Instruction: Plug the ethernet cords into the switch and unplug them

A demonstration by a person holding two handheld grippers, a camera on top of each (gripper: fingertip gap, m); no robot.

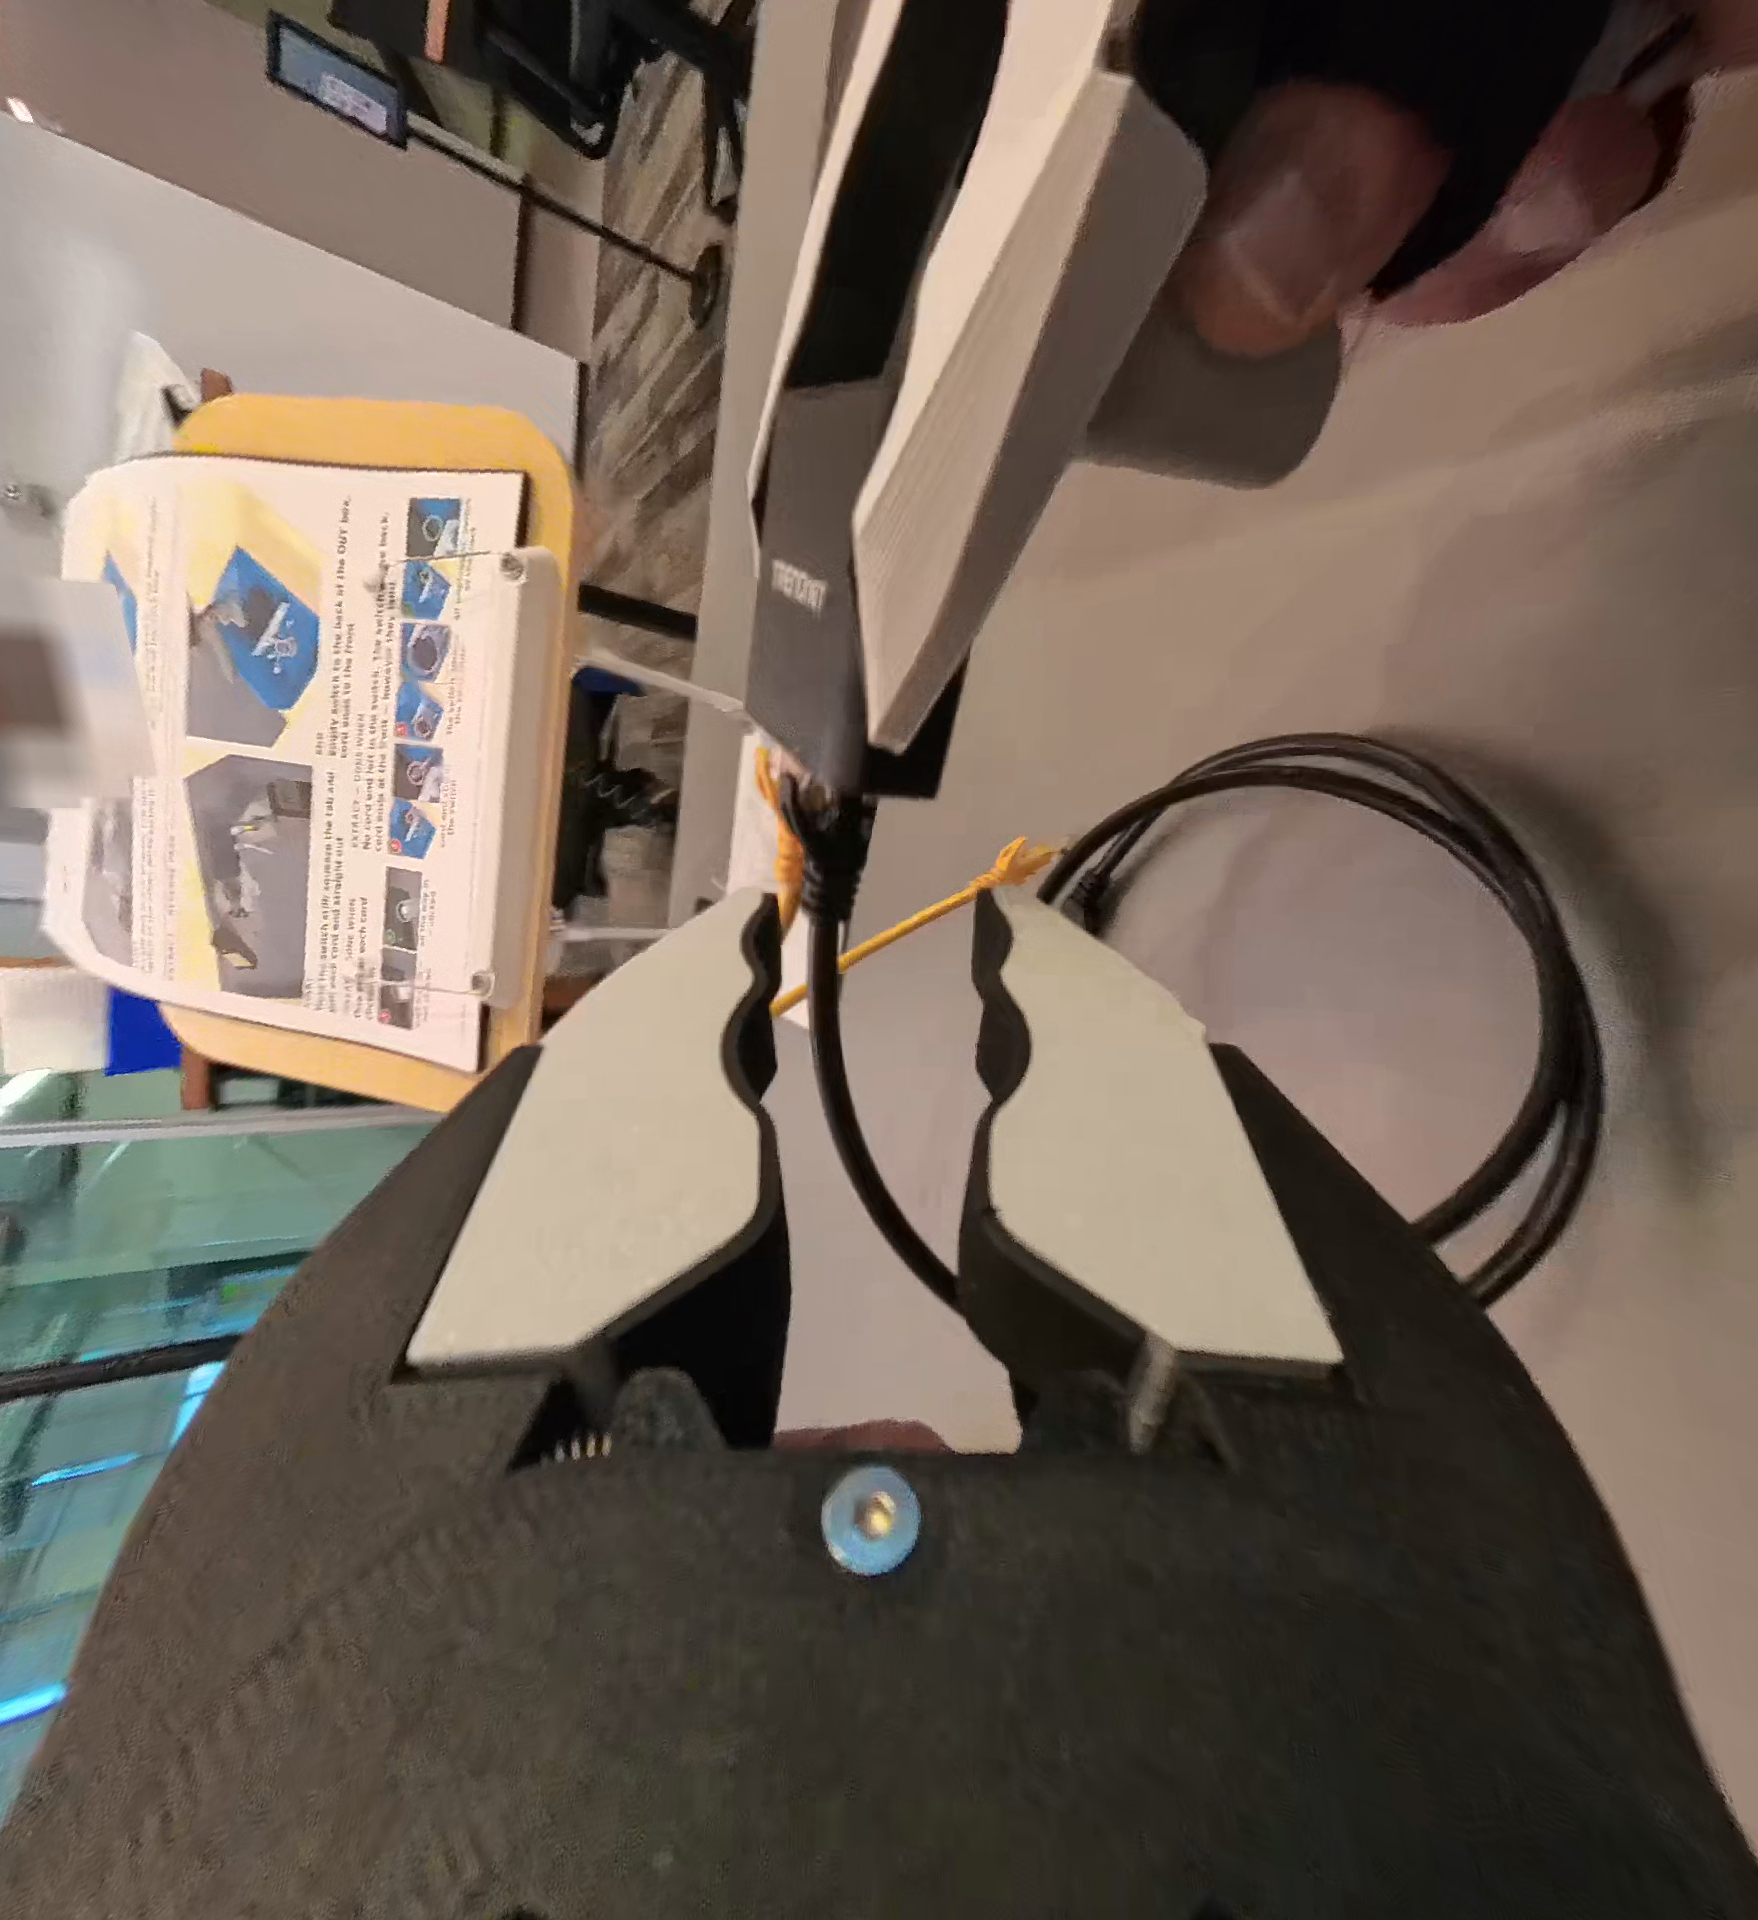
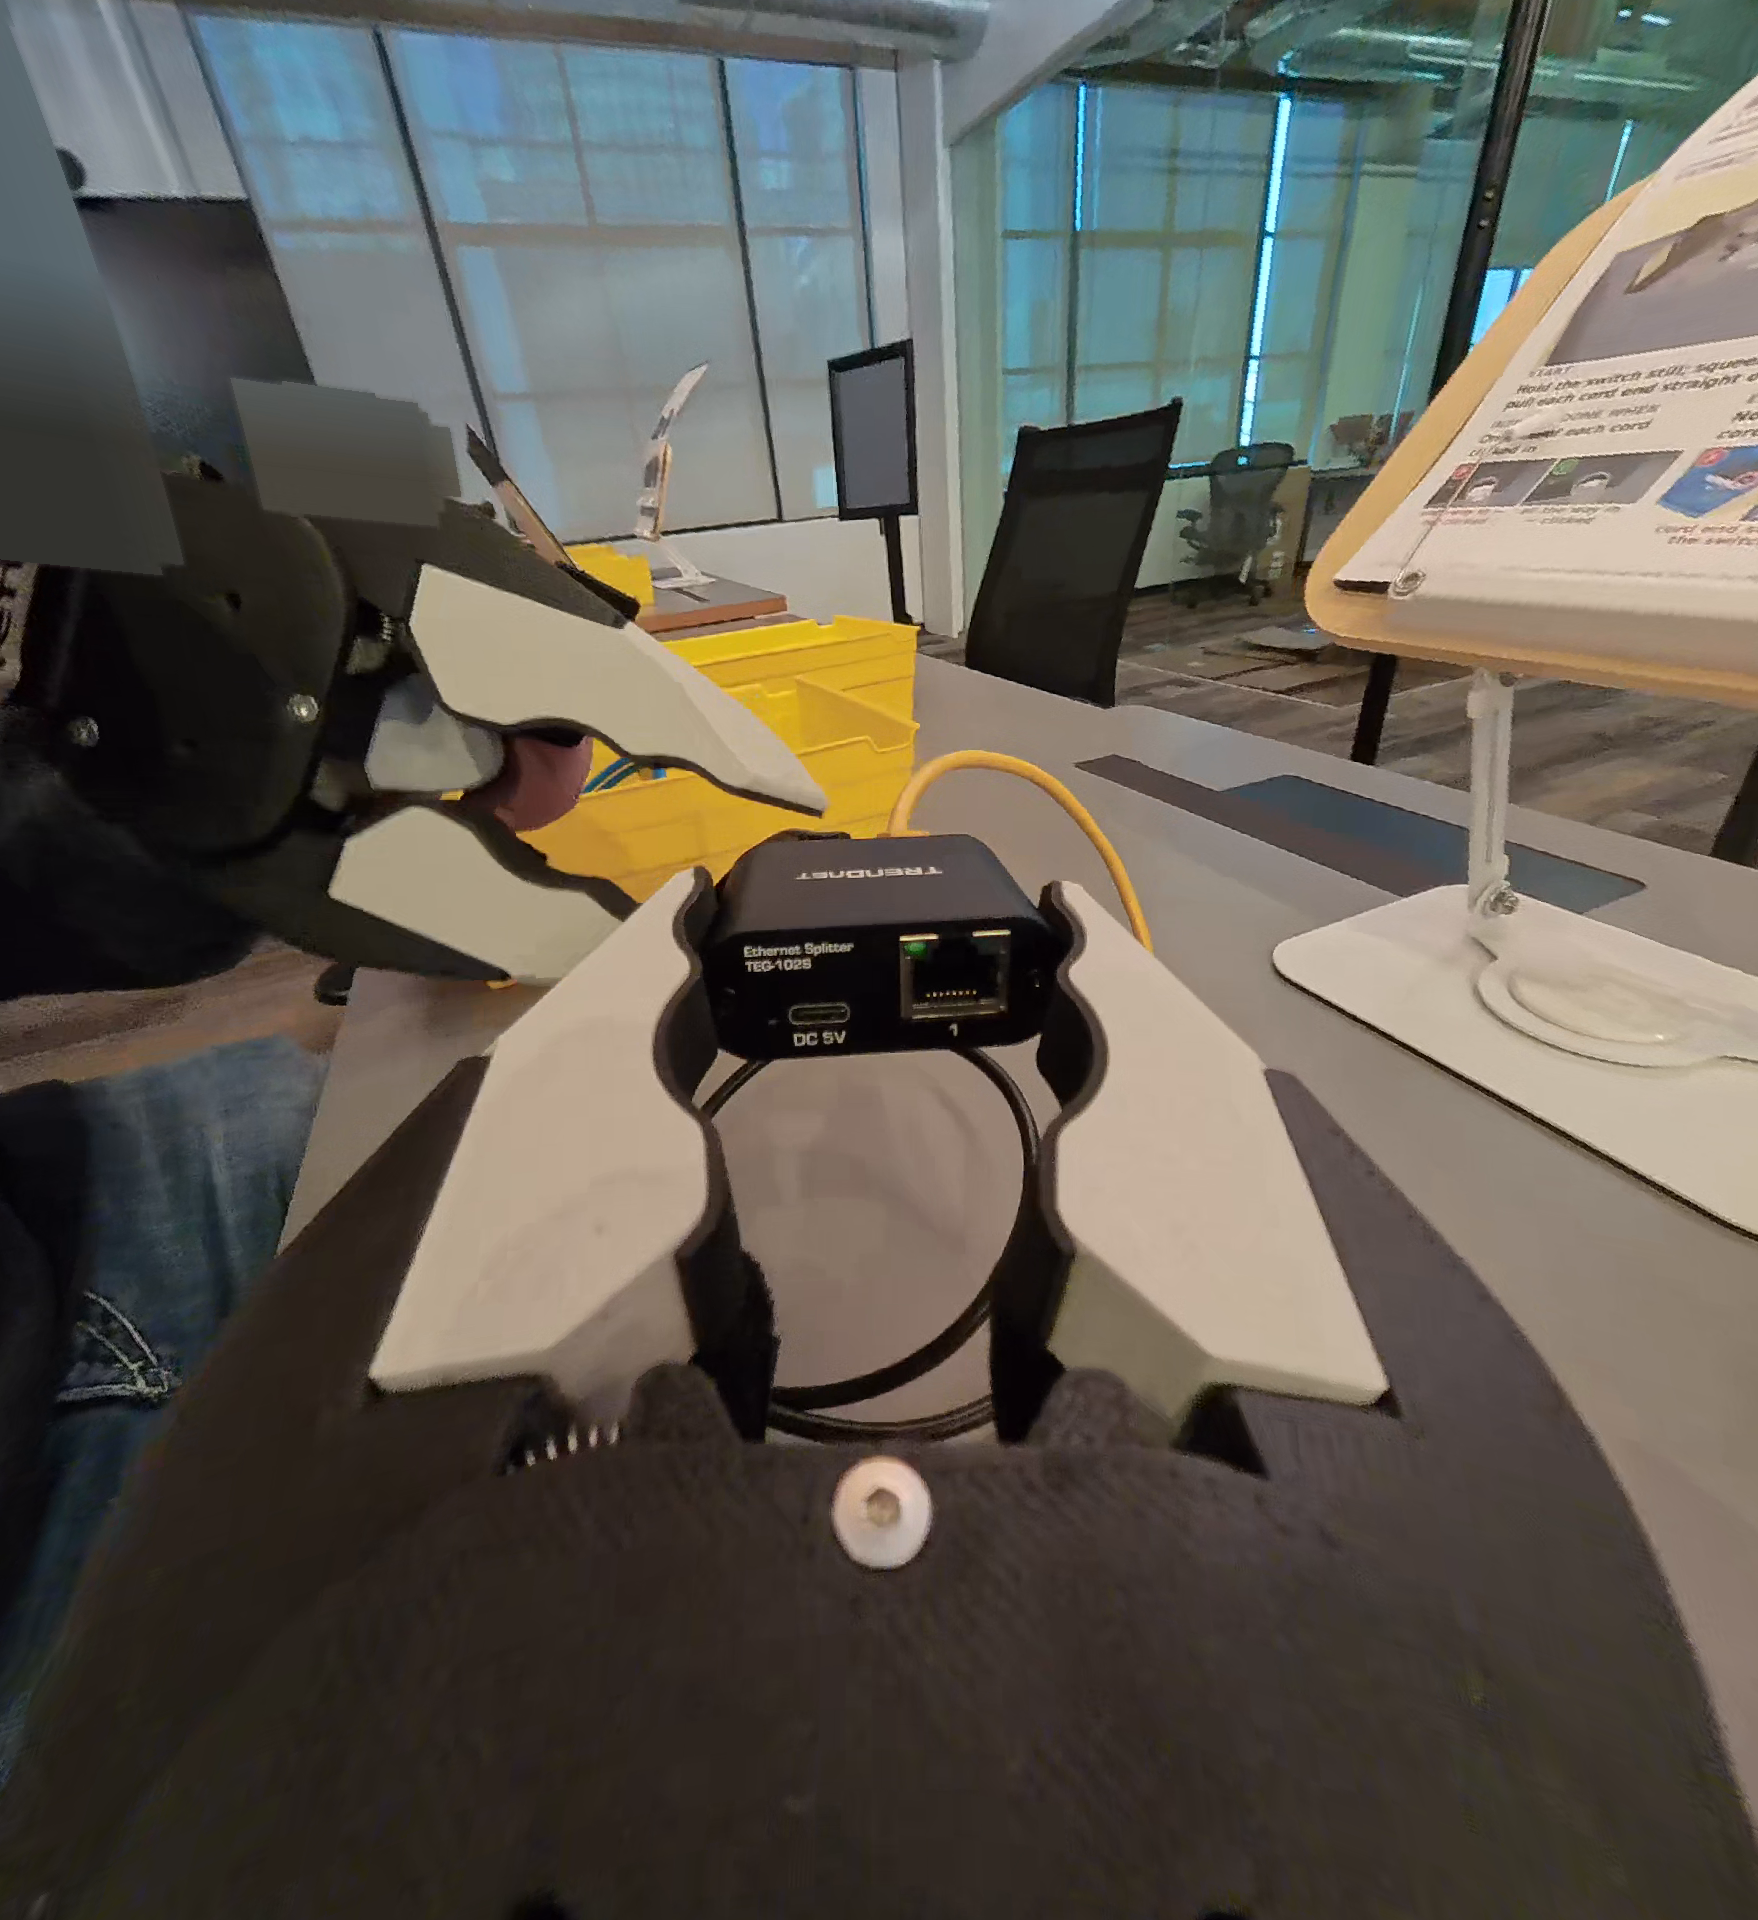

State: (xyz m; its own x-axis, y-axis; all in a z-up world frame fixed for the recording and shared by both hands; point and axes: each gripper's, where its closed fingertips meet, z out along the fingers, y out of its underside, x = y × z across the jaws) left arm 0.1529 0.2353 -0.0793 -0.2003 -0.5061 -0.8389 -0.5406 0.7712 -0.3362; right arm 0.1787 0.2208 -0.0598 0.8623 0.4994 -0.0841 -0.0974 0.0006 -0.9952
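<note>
The small black switch (image 2: 854,966) is clamped between the fingers of my right gripper (image 2: 875,902) and held above the grey table; its near face shows an empty port. In the left wrist view the switch (image 1: 807,623) is seen end-on, with a black plug (image 1: 825,831) and a yellow plug (image 1: 781,831) at its far end. My left gripper (image 1: 875,914) is open just behind those plugs. The black cord (image 1: 839,1039) runs between its fingers untouched. In the right wrist view the left gripper (image 2: 729,862) sits left of the switch. A yellow cord (image 2: 1051,790) arcs behind the switch.
The black cord's coil (image 1: 1519,987) lies on the table (image 1: 1477,623), under the switch in the right wrist view (image 2: 885,1392). An instruction sheet on a tilted stand (image 2: 1633,436) with a white base (image 2: 1581,1091) stands at the right. Yellow bins (image 2: 813,686) sit behind. About 4 cm separates my left fingertips from my right.
</note>
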